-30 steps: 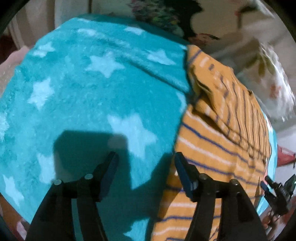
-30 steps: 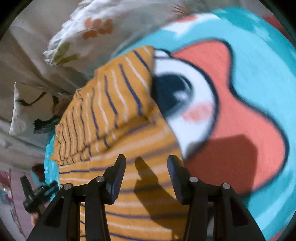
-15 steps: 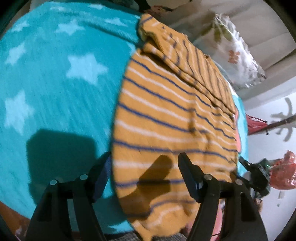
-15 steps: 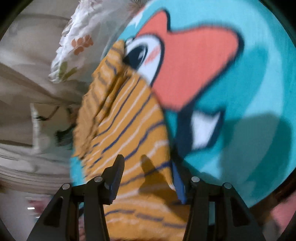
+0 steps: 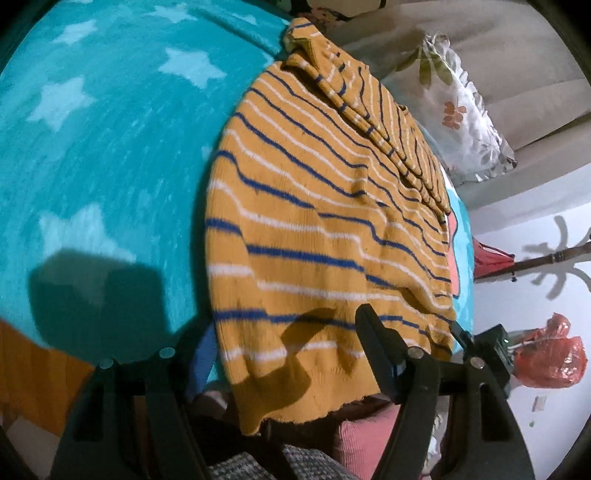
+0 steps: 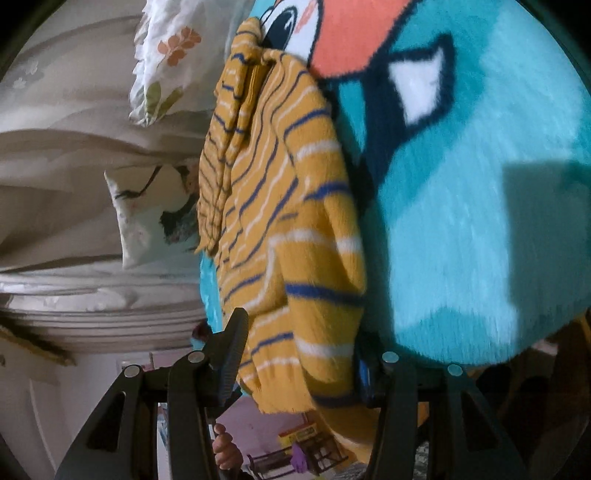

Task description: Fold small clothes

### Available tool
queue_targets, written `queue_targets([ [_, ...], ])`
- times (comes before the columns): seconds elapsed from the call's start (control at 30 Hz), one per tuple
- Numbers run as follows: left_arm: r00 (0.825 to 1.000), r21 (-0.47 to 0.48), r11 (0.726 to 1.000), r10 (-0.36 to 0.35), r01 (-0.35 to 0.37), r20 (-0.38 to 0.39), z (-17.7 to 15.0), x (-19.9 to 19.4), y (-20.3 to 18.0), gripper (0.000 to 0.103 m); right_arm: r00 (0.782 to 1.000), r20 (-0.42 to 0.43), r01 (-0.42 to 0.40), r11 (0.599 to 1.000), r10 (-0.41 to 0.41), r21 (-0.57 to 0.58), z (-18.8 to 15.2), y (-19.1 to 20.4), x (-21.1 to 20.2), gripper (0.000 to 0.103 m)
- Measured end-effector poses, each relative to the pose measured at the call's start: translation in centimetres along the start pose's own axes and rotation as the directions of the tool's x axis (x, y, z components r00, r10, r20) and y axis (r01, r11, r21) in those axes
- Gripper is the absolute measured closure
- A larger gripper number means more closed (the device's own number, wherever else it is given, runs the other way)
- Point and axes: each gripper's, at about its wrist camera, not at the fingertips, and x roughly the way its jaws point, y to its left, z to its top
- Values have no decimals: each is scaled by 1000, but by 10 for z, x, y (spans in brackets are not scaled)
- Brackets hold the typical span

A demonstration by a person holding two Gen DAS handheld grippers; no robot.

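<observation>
A small mustard-yellow knit garment (image 5: 314,221) with blue and white stripes lies on a fluffy teal blanket (image 5: 103,155), its hem hanging over the near edge. My left gripper (image 5: 284,354) is open, its jaws straddling the hem's left part. In the right wrist view the garment (image 6: 288,229) runs up the frame, and my right gripper (image 6: 299,354) is open around the hem's other corner. The right gripper also shows in the left wrist view (image 5: 487,347) at the garment's right edge.
The blanket carries white stars and an orange, white and navy cartoon figure (image 6: 354,33). Floral pillows (image 5: 461,110) and beige bedding lie beyond the garment. A red bag (image 5: 550,354) and a coat stand are at the right. An orange cloth (image 5: 33,373) hangs below the blanket's edge.
Both grippers have pulled back toward the near edge of the blanket. The hem now lies between each pair of open jaws. The right view has tilted further.
</observation>
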Motion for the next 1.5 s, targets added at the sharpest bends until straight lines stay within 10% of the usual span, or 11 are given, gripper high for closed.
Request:
queue_targets([
  [0.23,994,-16,995,95,-95,60,-15,2,-14,37,993,-34,108,983,-114,-149,-13,18,4,49],
  [0.4,983,-53,983,180,-178,34,-14,7,-12,92,977,-46,190,950,-207,-246,-27,26,11,62],
  [0.5,985,-122,979,167,-161,43,-18,-1,-1,93,960,-58,246,926,-273,-285,-29,24,15,92],
  [1.03,979,-100,979,185,-176,84,-82,-38,-18,94,987,-60,130,967,-146,-218,-46,0,-61,97],
  [1.5,966,-73,989,143,-130,215,16,-64,-51,94,996,-18,77,933,-89,-351,6,87,-51,96],
])
